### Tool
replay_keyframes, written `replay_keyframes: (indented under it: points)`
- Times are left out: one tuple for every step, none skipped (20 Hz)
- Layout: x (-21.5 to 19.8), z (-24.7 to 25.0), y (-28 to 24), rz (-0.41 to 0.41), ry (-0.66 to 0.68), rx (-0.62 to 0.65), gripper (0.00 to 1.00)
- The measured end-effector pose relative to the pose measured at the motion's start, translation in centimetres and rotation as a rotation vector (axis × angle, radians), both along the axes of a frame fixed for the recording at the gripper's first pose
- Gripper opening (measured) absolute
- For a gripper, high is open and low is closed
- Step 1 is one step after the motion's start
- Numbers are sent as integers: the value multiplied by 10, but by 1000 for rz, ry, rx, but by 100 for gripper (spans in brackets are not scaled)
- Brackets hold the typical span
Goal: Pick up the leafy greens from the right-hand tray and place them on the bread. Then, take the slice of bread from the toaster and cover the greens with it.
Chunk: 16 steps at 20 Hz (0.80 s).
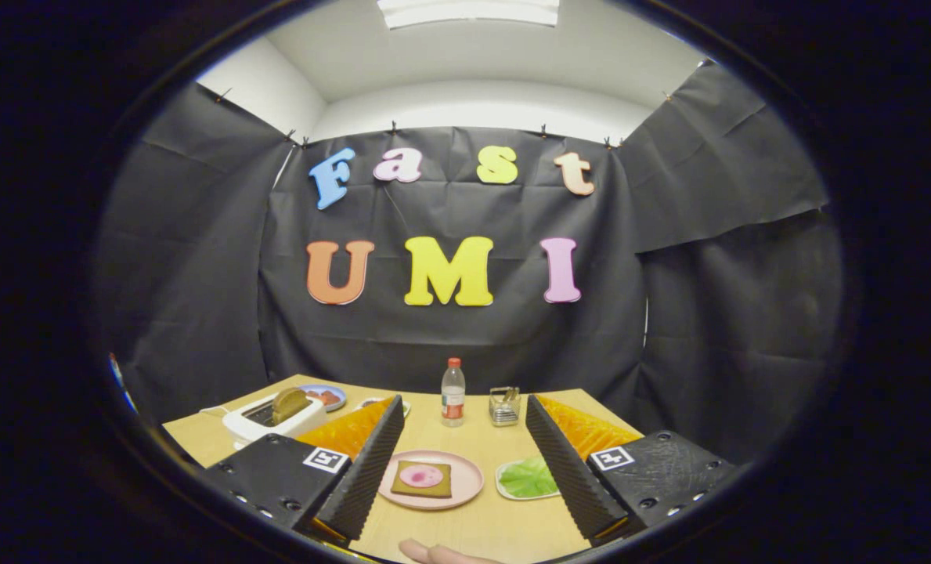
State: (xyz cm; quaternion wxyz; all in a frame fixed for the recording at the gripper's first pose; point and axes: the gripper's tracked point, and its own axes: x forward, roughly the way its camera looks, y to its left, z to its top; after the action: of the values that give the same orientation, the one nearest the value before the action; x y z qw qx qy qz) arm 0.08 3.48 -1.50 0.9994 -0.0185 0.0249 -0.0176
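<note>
Black cloth backs a wooden table [504, 517] where the gripper [465, 478] hangs wide open, holding nothing. Between its fingers sits a pink plate [469, 478] bearing bread [421, 479]; leafy greens [528, 478] lie on the right-hand tray [501, 479], and the toaster [265, 423] with its slice [289, 403] stands beyond the left finger.

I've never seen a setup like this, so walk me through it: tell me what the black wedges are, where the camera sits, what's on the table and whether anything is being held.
The camera rides on a hand-held gripper and looks forward along its two fingers. Those are the black ribbed wedges low in the picture. They stand wide apart and hold nothing.

Between them, on the wooden table, sits a pink plate with a slice of bread carrying a pink round topping. Beside it, partly behind the right finger, lies a small tray with leafy greens.

Farther back are a white toaster with a bread slice sticking up, a water bottle and a small metal holder. A fingertip shows at the near table edge.
</note>
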Motion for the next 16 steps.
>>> replay_keyframes:
  points:
    - [1,-1,-1,-3,4,-1,96]
    - [1,-2,-2,-8,7,-2,96]
    - [2,-3,-4,-15,10,-3,96]
    - [4,-3,-5,-22,12,-9,96]
    - [6,-4,-8,-29,13,-15,96]
    - [7,-4,-10,-35,13,-23,96]
    - [9,-4,-12,-41,13,-28,96]
    - [10,-3,-17,-49,11,-29,96]
    - [13,-1,-21,-52,5,-27,96]
    - [17,1,-25,-60,3,-24,96]
    - [22,1,-33,-72,7,-20,96]
    - [27,2,-40,-82,14,-15,96]
    - [32,2,-45,-89,23,-11,96]
    - [39,2,-51,-94,29,-6,97]
    - [47,2,-58,-104,37,-4,97]
    - [55,1,-66,-115,51,-1,96]
